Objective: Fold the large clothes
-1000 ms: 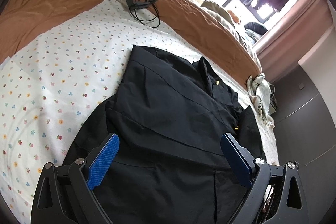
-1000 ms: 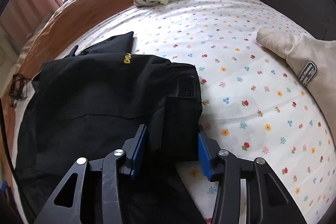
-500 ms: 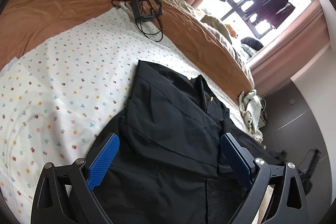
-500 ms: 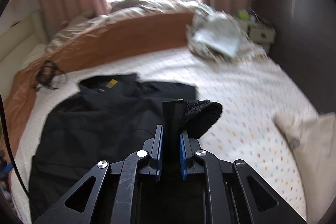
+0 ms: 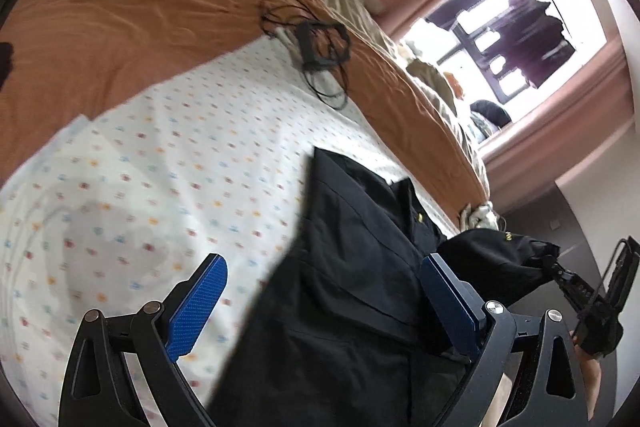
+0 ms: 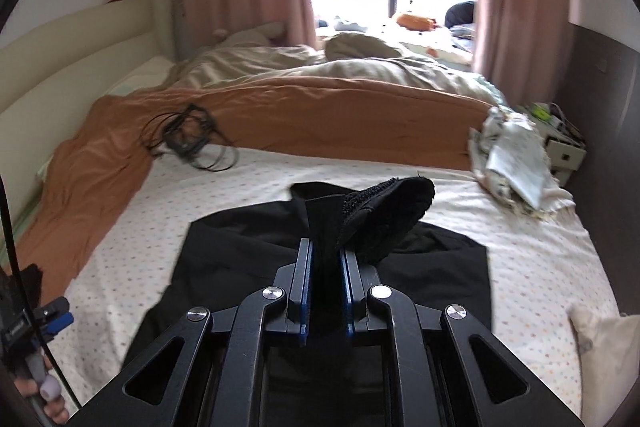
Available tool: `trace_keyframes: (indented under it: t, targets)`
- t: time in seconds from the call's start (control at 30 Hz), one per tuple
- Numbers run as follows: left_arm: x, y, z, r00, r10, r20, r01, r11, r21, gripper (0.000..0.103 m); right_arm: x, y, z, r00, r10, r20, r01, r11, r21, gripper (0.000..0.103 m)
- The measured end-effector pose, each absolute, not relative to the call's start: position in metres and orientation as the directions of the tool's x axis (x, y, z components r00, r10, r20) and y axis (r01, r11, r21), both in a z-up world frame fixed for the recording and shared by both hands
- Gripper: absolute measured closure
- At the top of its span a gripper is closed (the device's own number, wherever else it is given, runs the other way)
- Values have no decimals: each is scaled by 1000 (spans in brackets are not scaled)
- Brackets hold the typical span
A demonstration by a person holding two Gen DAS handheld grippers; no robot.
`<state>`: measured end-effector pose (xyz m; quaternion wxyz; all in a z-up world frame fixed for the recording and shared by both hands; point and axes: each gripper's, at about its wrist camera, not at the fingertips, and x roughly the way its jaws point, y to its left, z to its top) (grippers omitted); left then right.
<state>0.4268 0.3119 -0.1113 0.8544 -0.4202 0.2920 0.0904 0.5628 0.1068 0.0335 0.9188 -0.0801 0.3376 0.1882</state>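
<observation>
A large black jacket [image 6: 256,259] lies spread on the flowered bed sheet [image 6: 224,187]. My right gripper [image 6: 326,259] is shut on the jacket's sleeve cuff [image 6: 384,211], which it holds lifted above the garment; a rough fastening strip shows on the cuff. In the left wrist view the jacket [image 5: 352,287] lies partly between the blue pads of my left gripper [image 5: 322,291], which stands wide open and grips nothing. The lifted sleeve [image 5: 492,263] and the right gripper [image 5: 560,275] show at that view's right edge.
An orange blanket [image 6: 320,115] runs along the far side of the bed, with a black frame and tangled cables [image 6: 188,135] on it. Crumpled pale cloth [image 6: 512,163] lies at the right corner, a beige pillow [image 6: 600,343] at the near right. A hand [image 6: 40,391] shows at lower left.
My right gripper closed on the sleeve cuff and rose with it, rolling, so the sleeve now hangs above the jacket. The left gripper slid left, staying open.
</observation>
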Motion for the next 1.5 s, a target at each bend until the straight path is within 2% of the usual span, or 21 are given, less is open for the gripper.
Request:
trace_keyframes:
  t: [0.07,0.13,0.3,0.43,0.47,0.53,0.6,0.67,0.97,1.13,1.23,1.27,1.37,1.5]
  targets:
    - [418,323,-112,814,-74,-576,-413,623,-665,6,562,131,24,691,299,-659,-417,909,-25,91]
    - [410,333,-113,814,-60,-577,-426,614,-665,6,562,153,15,680,310,-664,-434,901,-25,98]
    - [402,349,-116,812,-43,-583,-447,597,-666,6,567,200,-17,654,319,-686,-459,888,-24,98]
    - [403,353,-119,808,-39,-588,-458,586,-668,6,567,225,-41,565,393,-725,-502,862,76,97]
    - [404,352,-120,806,-40,-590,-460,586,-667,6,567,227,-45,532,419,-735,-513,851,114,95]
    - [405,351,-120,805,-43,-592,-458,589,-666,6,565,229,-49,493,456,-741,-524,835,165,81]
    - [407,347,-119,803,-48,-593,-453,598,-661,6,558,221,-47,499,474,-726,-524,832,183,46]
    - [411,341,-118,801,-55,-597,-448,607,-657,6,552,209,-42,523,469,-711,-516,839,174,37]
    - [423,294,-96,803,-80,-590,-389,681,-621,6,537,105,-34,548,402,-733,-435,886,160,35]
    - [423,261,-78,824,-100,-558,-313,741,-594,6,521,29,-23,591,361,-722,-368,917,157,19]
    - [423,245,-68,832,-109,-544,-272,774,-572,4,506,-22,-11,626,356,-694,-300,931,208,2]
    - [419,239,-65,845,-103,-525,-259,780,-570,1,499,-38,-6,641,354,-681,-286,934,217,0]
    - [408,224,-61,862,-79,-501,-250,794,-554,0,478,-81,3,687,320,-652,-232,947,220,0]
    - [392,208,-57,868,-104,-487,-215,803,-555,0,453,-123,1,708,282,-647,-193,959,208,0]
